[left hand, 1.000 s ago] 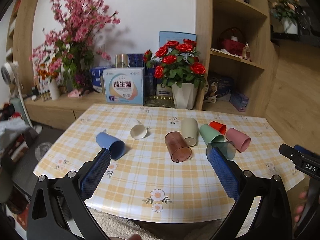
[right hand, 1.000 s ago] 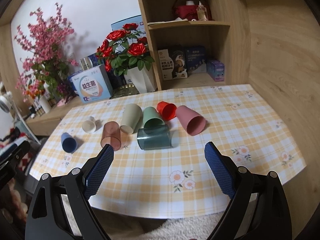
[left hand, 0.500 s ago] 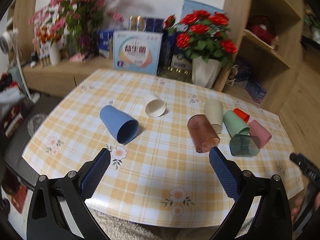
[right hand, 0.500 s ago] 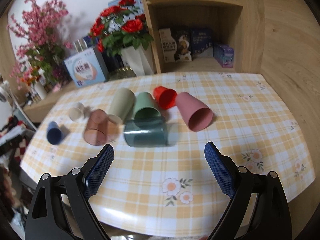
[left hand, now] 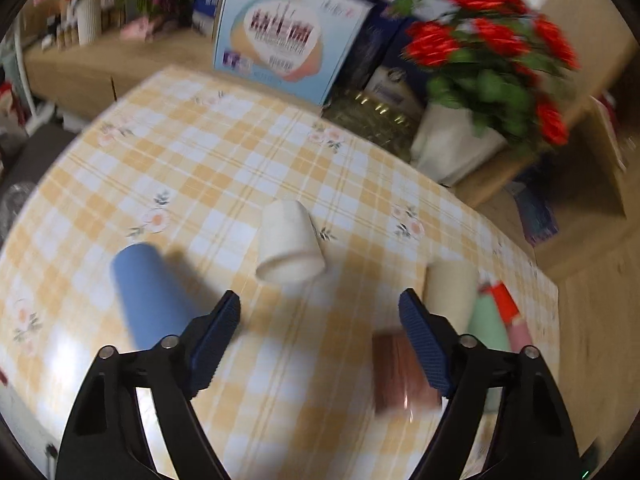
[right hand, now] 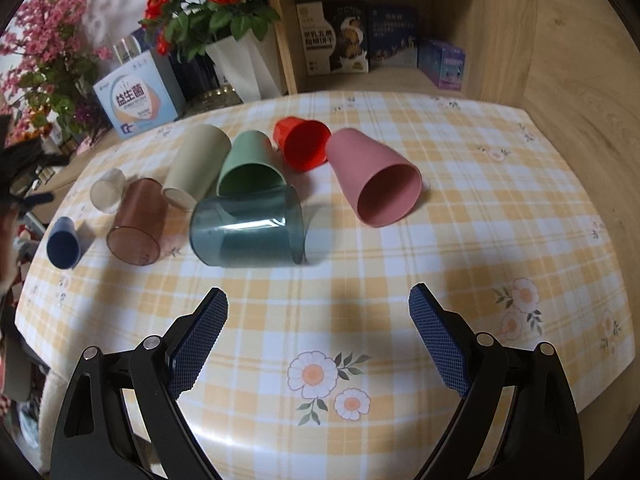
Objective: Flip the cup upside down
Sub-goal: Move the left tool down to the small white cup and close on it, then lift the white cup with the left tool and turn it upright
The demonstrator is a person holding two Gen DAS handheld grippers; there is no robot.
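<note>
None of the cups had been flipped yet. All eight that showed lay on their sides on the table (right hand: 480,216), so the whole job was still to do.

The left gripper (left hand: 320,320) was spread wide and held nothing. The white cup (left hand: 289,243) lay just past its tips, near the middle of the table, with its mouth toward the camera. My guess was that this cup came first. The blue cup (left hand: 150,294) lay beside the left finger, closer to the table's left edge. The brown cup (left hand: 396,372) sat partly behind the right finger.

The right gripper (right hand: 318,318) was wide too, and empty. It hung over the near edge of the table. The clear teal cup (right hand: 248,232) lay in front of it, touching the green cup (right hand: 250,168). The beige cup (right hand: 196,166), red cup (right hand: 302,144) and pink cup (right hand: 376,178) lay close by, toward the far edge.

Compared with half a second before, the left gripper had come much closer to the white cup and its view was blurry from moving. The right gripper had moved in only a little. No cup had moved.
</note>
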